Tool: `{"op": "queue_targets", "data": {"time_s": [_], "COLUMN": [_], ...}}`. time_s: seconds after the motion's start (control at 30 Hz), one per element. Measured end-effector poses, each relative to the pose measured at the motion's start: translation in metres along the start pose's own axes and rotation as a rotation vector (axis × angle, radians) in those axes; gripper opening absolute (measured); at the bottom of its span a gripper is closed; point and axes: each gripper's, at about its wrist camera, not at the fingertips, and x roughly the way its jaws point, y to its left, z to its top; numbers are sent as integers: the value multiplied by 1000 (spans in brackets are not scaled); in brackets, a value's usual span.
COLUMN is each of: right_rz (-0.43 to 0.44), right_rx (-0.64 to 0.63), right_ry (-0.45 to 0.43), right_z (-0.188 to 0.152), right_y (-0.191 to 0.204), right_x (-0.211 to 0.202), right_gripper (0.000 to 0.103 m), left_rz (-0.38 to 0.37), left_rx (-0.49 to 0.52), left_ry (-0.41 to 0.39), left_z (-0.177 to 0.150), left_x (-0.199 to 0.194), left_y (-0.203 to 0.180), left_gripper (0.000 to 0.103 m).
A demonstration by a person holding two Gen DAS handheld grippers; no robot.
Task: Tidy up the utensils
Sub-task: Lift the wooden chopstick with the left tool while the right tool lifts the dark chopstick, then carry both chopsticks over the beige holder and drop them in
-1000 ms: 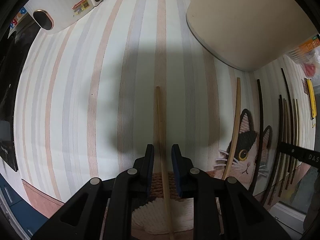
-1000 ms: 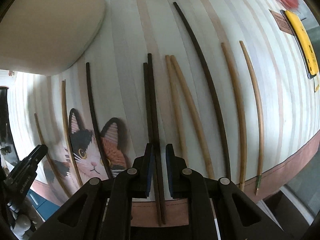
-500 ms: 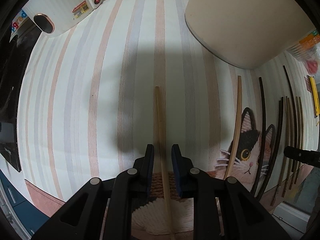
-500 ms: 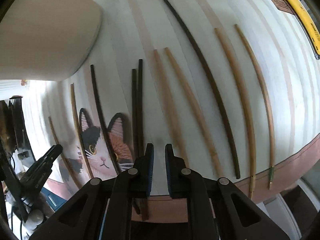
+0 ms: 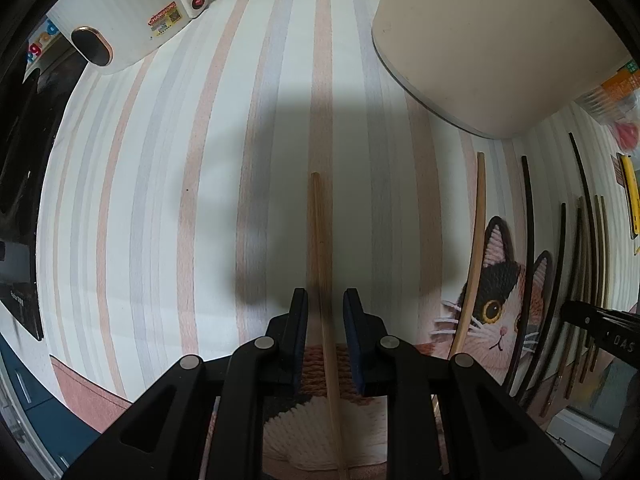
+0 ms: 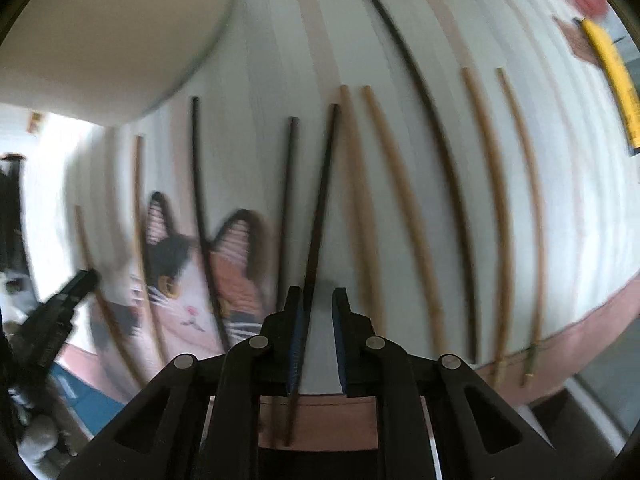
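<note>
Tilted away from its twin, one dark chopstick [image 6: 320, 200] sat between right gripper [image 6: 317, 320]'s narrow jaws, grip unclear; left gripper [image 5: 325, 320] loosely straddled a light chopstick [image 5: 320, 248].

A pale wooden chopstick [image 5: 322, 264], matt and smooth-grained, lies on a striped woven cloth mat [image 5: 160, 200] printed with a yarn-textured cat [image 5: 496, 300]. Beside the cat, dark lacquered chopsticks [image 6: 432, 152] show a faint sheen next to bamboo-coloured ones [image 6: 404, 216]. Beyond the cat stands a cream container [image 5: 480, 40] with a smooth matt finish. The left hand-held gripper [image 5: 325, 312] is matt black plastic with metal rivets.
</note>
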Motion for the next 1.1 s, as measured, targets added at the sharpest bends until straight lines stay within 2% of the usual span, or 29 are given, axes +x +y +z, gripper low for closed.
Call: {"op": "queue_targets", "data": {"time_s": [0.03,0.17,0.23,0.27,0.3,0.33,0.47,0.6,0.93,1.1], "right_rz": [-32,-47,-81,-88,-93,-101,-57,-27,-31,-27], "right_rx": [-12,-26,-48,-56,-55,-47,1,36,-46,-95], "right_ry": [-4,4,-4,-8,-8,-8,-42,-117,-387,-488], "right_z": [-1,-1,-1,3,3,3,-4,-15,-54,-61], "right_y": [1,8,17,20,24,26,24,16,22,28], "right_x": [1,0,-1,1,1,1,-4,-24,-99,-126], "right_gripper": [13,15,15,13,10,7,5,5,5,5], "left_rz": [2,36,45,46,41,43,65,80,195,215], "left_rx": [-1,15,27,27,26,22,10,-17,-64,-103], "left_ry": [-1,-11,-22,-27,-31,-34,-64,-119,-342,-415], "left_z": [0,-2,-2,-2,-2,-2,-4,-13,-30,-32], "left_x": [0,0,0,0,0,0,-7,-30,-109,-139], "left_y": [0,-5,-9,-11,-12,-13,-9,-2,-7,-13], "left_gripper": [17,17,14,12,4,4,4,4,4,4]}}
